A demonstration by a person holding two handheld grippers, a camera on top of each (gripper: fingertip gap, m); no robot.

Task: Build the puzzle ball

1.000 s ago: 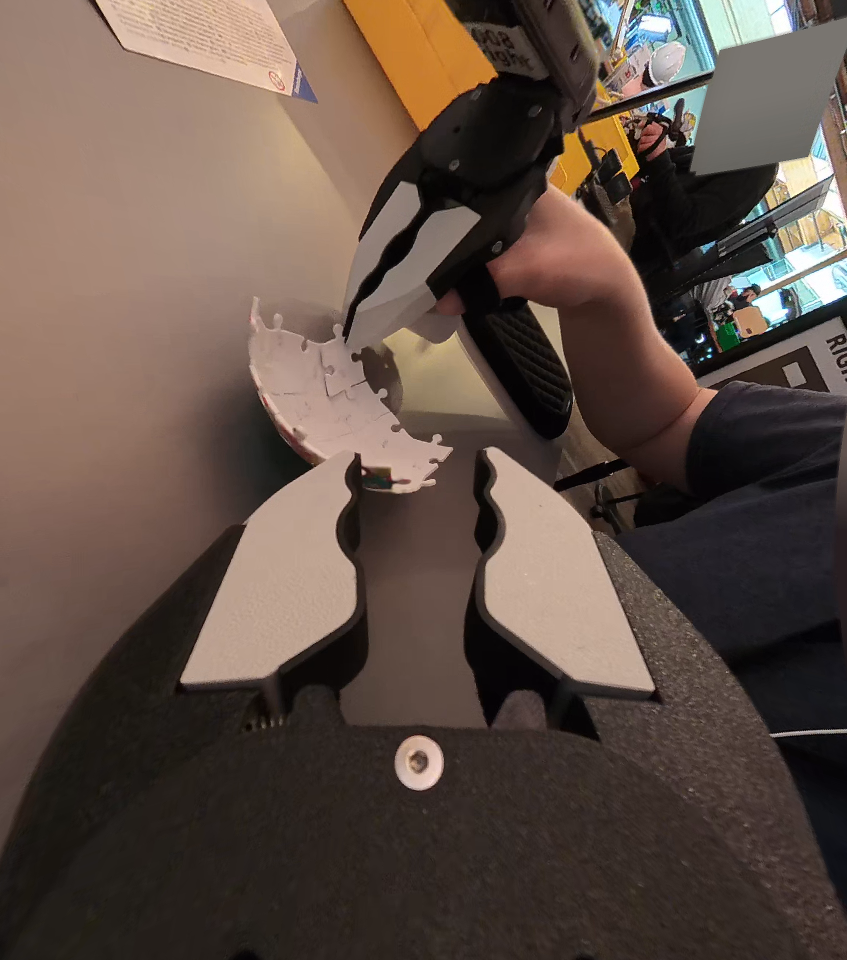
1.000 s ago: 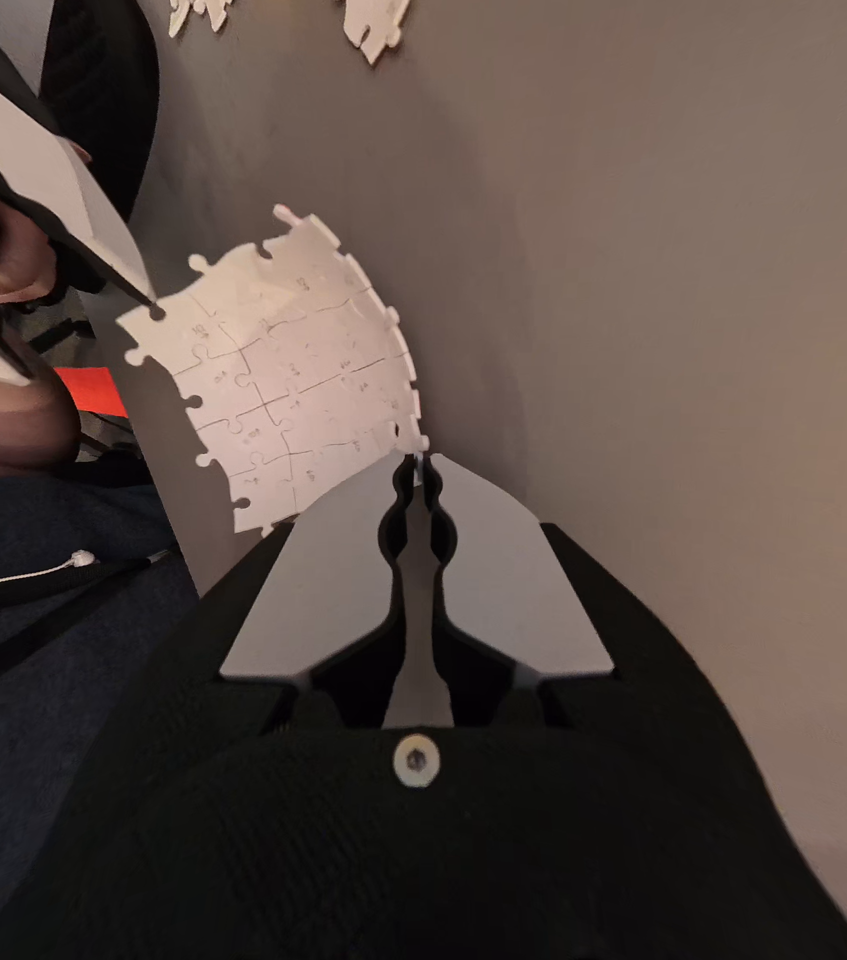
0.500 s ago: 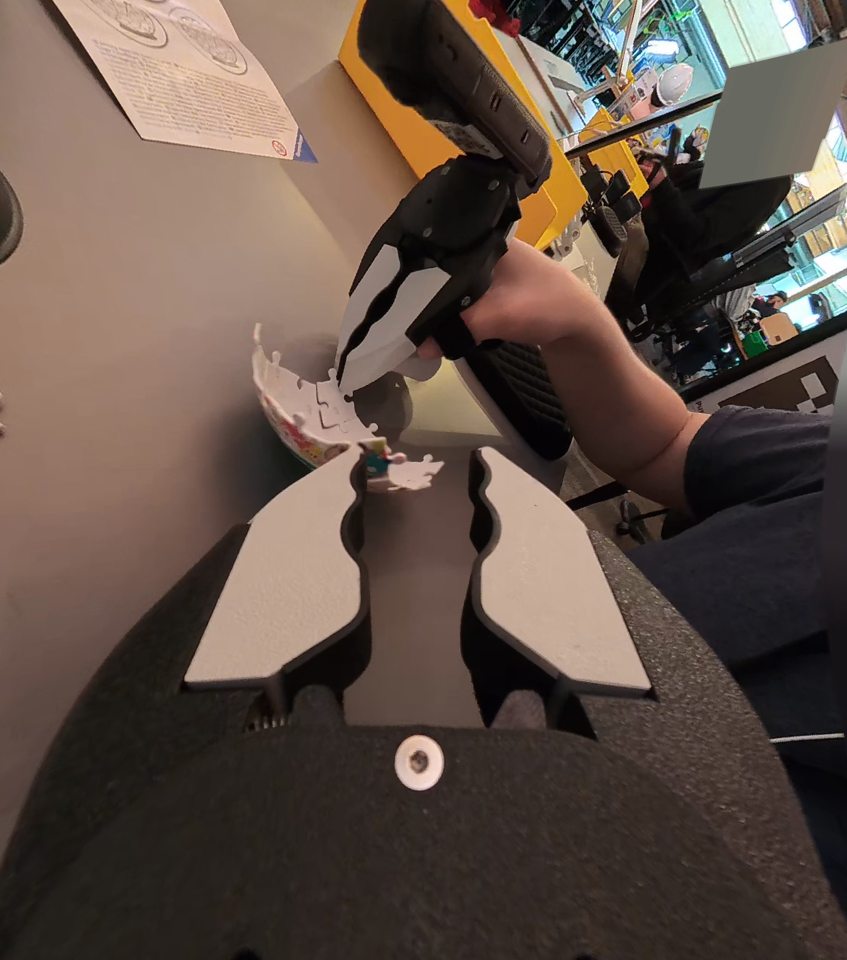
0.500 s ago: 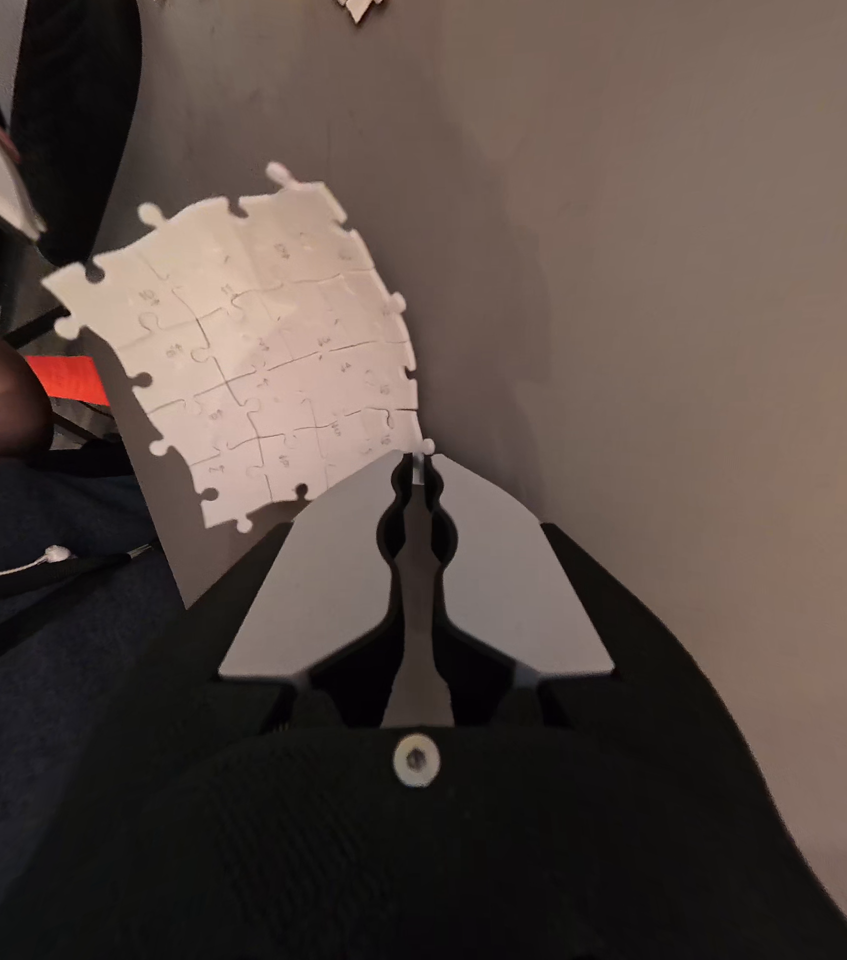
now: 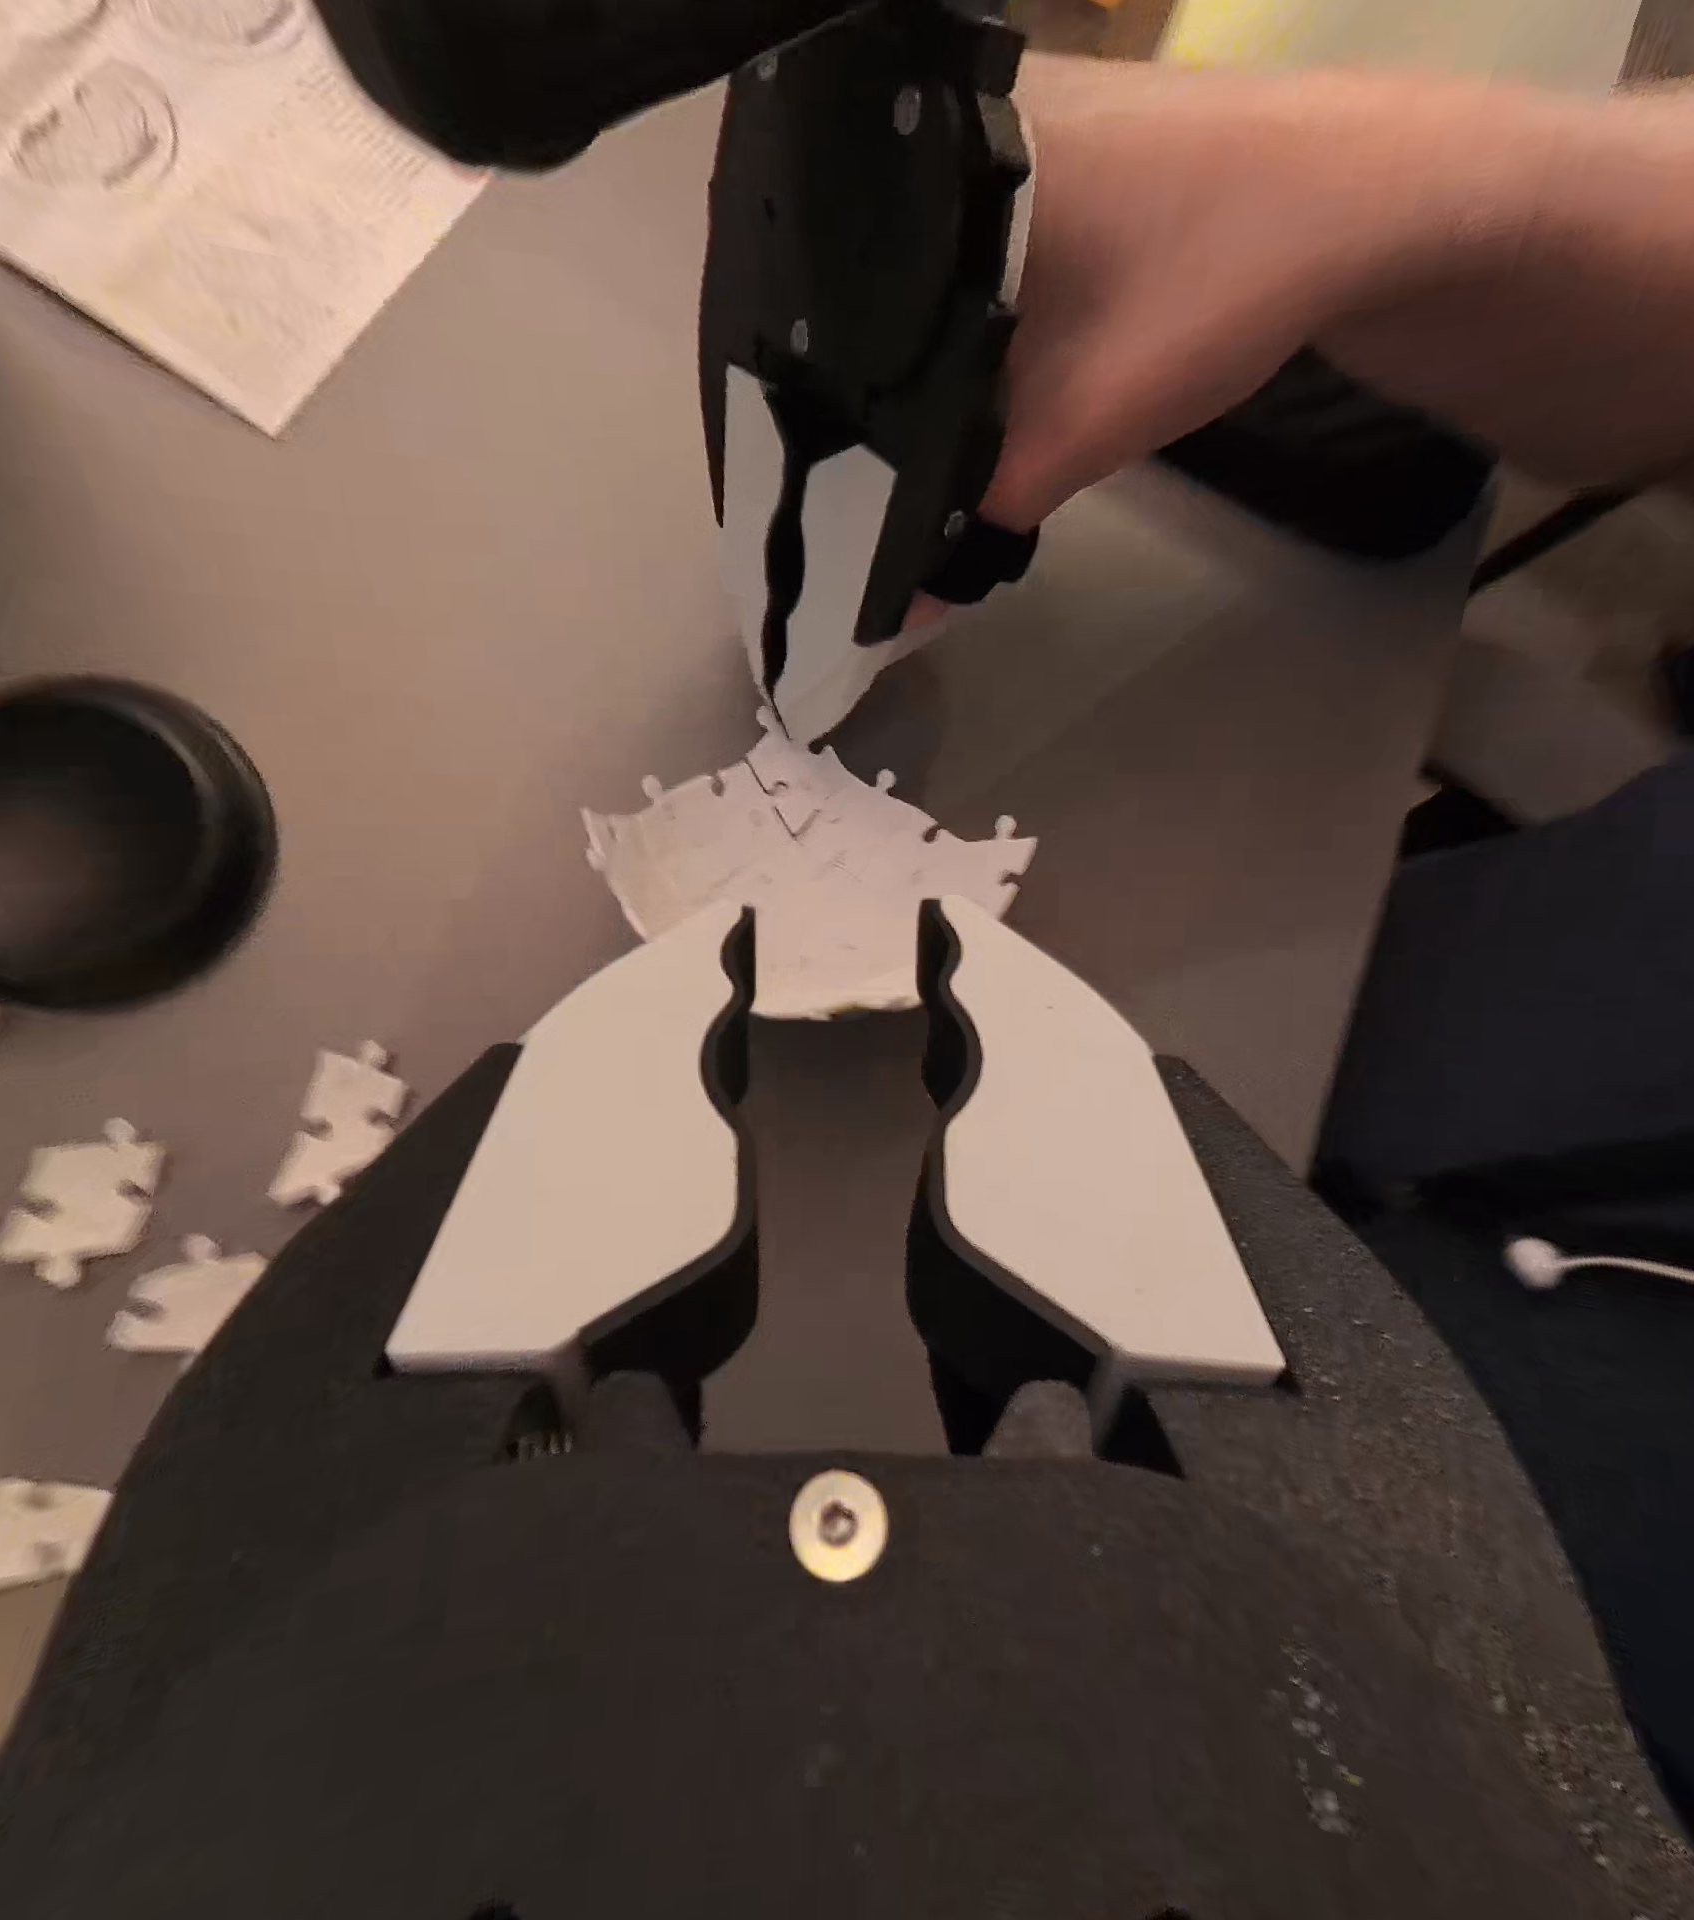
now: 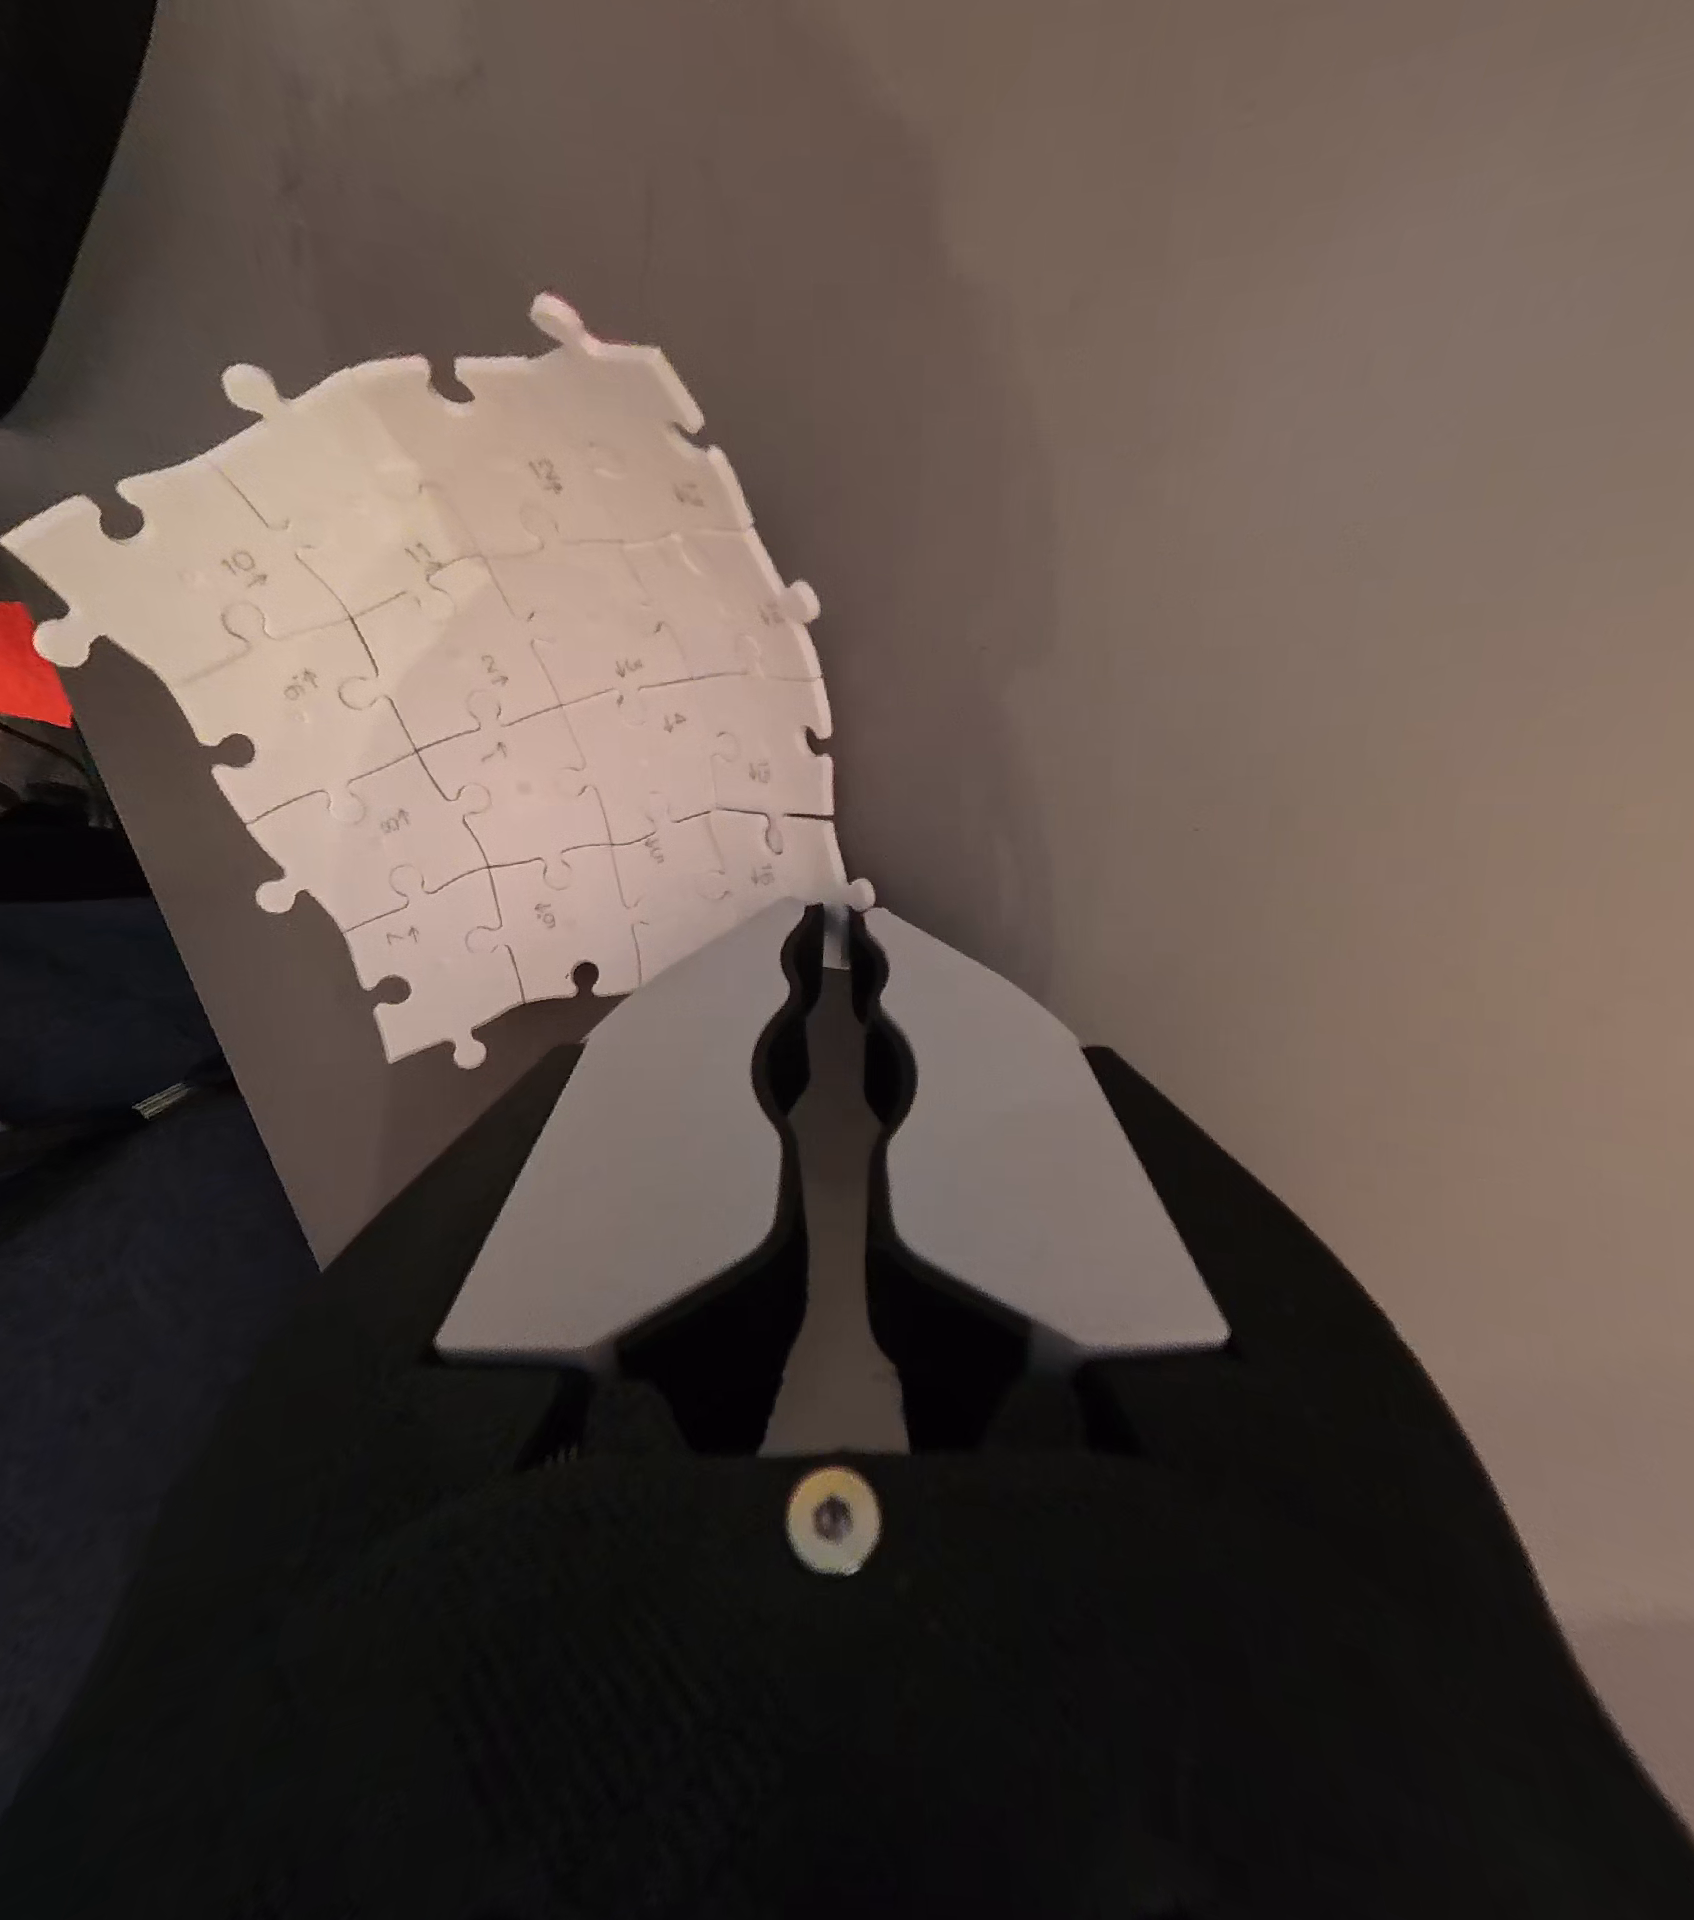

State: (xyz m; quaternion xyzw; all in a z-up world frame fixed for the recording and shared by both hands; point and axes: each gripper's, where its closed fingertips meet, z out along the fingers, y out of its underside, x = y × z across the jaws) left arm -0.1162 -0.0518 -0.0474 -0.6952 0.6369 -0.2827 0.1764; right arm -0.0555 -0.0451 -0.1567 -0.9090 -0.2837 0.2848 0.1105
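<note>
Since half a second ago my left view has swung round: the curved puzzle shell (image 5: 801, 862) now sits straight ahead of my left tool (image 5: 832, 914) instead of off its left fingertip, and the black ring (image 5: 79, 836) and loose pieces (image 5: 84, 1195) have come into sight on the table (image 5: 469, 582). In the right view the shell has barely shifted.

My right tool (image 6: 835, 912) is nearly closed, its tips pinching one corner tab of the shell (image 6: 521, 707). The rest of the shell fans up and to the left of the fingertips, its white inner face toward the camera. From the left view I see the same tool (image 5: 783, 698) coming down from above, held by a hand (image 5: 1186, 312), its tips meeting the far top edge of the shell.

My left tool is open, with a clear gap between the fingers. The near edge of the shell lies just beyond and between the two fingertips; I cannot tell if either tip touches it.

The black ring lies well to the left of the shell. The loose white pieces are scattered below the ring on the left, and a printed sheet (image 5: 188, 197) lies at the far left. This view is somewhat blurred.
</note>
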